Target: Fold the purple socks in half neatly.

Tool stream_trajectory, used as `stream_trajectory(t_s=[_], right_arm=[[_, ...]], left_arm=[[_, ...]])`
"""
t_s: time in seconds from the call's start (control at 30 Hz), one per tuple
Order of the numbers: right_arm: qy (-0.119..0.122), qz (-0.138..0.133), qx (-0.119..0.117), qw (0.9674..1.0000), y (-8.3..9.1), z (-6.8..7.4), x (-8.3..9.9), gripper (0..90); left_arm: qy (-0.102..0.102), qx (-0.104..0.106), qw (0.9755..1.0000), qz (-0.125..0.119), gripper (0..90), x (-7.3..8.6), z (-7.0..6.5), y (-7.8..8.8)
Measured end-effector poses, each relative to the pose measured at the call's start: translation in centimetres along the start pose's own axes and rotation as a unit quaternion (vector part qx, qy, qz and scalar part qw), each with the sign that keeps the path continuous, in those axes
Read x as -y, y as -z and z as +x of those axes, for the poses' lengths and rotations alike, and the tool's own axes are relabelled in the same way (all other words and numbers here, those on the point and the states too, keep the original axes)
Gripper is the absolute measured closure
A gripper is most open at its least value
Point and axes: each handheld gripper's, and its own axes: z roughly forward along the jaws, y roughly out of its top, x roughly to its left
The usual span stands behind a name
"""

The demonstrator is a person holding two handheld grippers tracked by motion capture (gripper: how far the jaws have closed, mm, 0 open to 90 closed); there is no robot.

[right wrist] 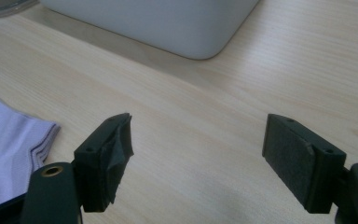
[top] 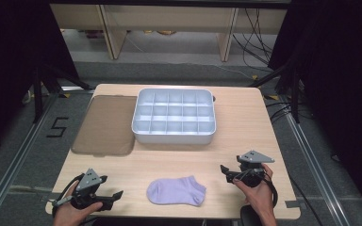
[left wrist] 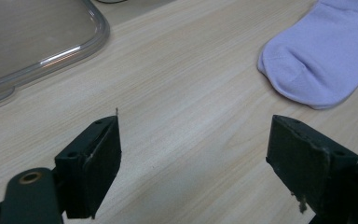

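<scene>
A pale purple sock [top: 176,190] lies flat near the front edge of the wooden table [top: 245,127], toe to the left. My left gripper [top: 114,197] rests low at the front left, open, nothing between its jaws; the sock's toe [left wrist: 317,60] lies ahead and to its right. My right gripper [top: 226,172] is held at the front right of the sock, open and empty. In the right gripper view the sock's cuff [right wrist: 14,149] lies at the left, apart from the jaws.
A white tray [top: 173,135] divided into several compartments stands in the middle of the table; its rounded corner [right wrist: 186,28] is ahead of the right gripper. A brownish clear lid [top: 104,125] lies flat left of it, its rim [left wrist: 51,60] ahead of the left gripper.
</scene>
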Motion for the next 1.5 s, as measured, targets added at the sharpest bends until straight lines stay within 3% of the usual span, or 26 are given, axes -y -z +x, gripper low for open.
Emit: stream_trajectory(t_s=[0.03,0.23,0.27,0.37,0.47,0.53,0.6,0.67,0.7,0.77,0.8,0.87,0.9,0.93,1.1,1.17,1.23,1.3,1.33,1.5], right_arm=[[0.019,-0.006,-0.003,0.9998,-0.2,-0.3,0.0,25.7],[0.028,-0.007,0.002,0.9996,-0.2,-0.1,-0.2,29.2],[0.033,-0.006,-0.003,0.9994,-0.3,-0.1,-0.2,30.2],[0.034,-0.004,-0.013,0.9993,-0.3,0.1,-0.4,32.7],[0.047,-0.004,-0.017,0.9987,-0.4,0.5,-0.5,35.1],[0.051,-0.002,-0.03,0.9982,-0.5,0.8,-0.7,38.4],[0.05,-0.004,-0.042,0.9979,-0.5,1.1,-0.8,43.3],[0.049,-0.006,-0.061,0.997,-0.5,1.5,-0.9,49.5],[0.05,-0.008,-0.071,0.9962,-0.6,1.8,-0.9,53.7],[0.056,-0.008,-0.089,0.9944,-0.6,2.4,-1.0,59.2],[0.063,-0.002,-0.1,0.993,-0.7,2.8,-1.1,62.7],[0.085,-0.001,-0.098,0.9916,-0.9,3.4,-1.1,66.6],[0.082,0.005,-0.106,0.991,-0.9,3.7,-1.2,68.4],[0.087,0.008,-0.112,0.9899,-1.0,3.8,-1.2,71.7],[0.11,0.006,-0.145,0.9832,-1.4,4.9,-1.3,82.2],[0.113,0.011,-0.147,0.9826,-1.6,5.3,-1.3,86.2],[0.123,0.013,-0.155,0.9802,-1.7,5.8,-1.3,88.9],[0.135,0.01,-0.172,0.9758,-2.1,6.3,-1.3,90.0],[0.131,0.015,-0.174,0.9759,-2.0,6.7,-1.3,90.0],[0.158,0.029,-0.19,0.9686,-2.7,8.2,-1.0,90.0]], left_arm=[[0.003,0.001,1.0,0.001,17.2,0.0,0.0,0.0],[-0.01,0.007,0.9998,0.013,17.0,0.1,-0.3,-0.3],[-0.023,0.004,0.9996,0.014,17.0,0.1,-0.2,-0.3],[-0.011,0.004,0.9999,0.012,17.0,0.1,-0.3,-0.3],[-0.024,0.0,0.9995,0.022,16.9,0.0,0.1,-0.2],[-0.011,0.0,0.9998,0.017,17.0,0.1,0.0,-0.3],[-0.024,0.0,0.9995,0.019,17.0,0.0,0.1,-0.2],[-0.022,-0.003,0.9996,0.019,16.9,0.0,0.0,-0.3],[-0.018,0.003,0.9998,0.011,17.0,0.1,-0.1,-0.4],[-0.025,-0.002,0.9994,0.023,17.0,0.1,0.1,-0.3],[-0.012,-0.001,0.9998,0.019,17.0,0.1,0.1,-0.4],[-0.017,0.001,0.9998,0.011,16.9,0.2,0.2,-0.4],[-0.023,0.003,0.9996,0.017,16.6,0.1,0.4,-0.3],[-0.008,0.004,0.9999,0.011,16.3,0.1,0.2,-0.4],[-0.02,-0.001,0.9997,0.014,16.3,0.1,0.3,-0.3],[-0.016,-0.002,0.9998,0.012,16.3,0.1,0.2,-0.4],[-0.022,-0.001,0.9996,0.017,16.3,0.1,0.3,-0.3],[-0.02,-0.001,0.9997,0.015,16.3,0.1,0.2,-0.4],[-0.017,-0.003,0.9997,0.015,16.3,0.1,0.2,-0.4],[-0.017,0.002,0.9996,0.021,16.3,0.1,-0.2,-0.6]])
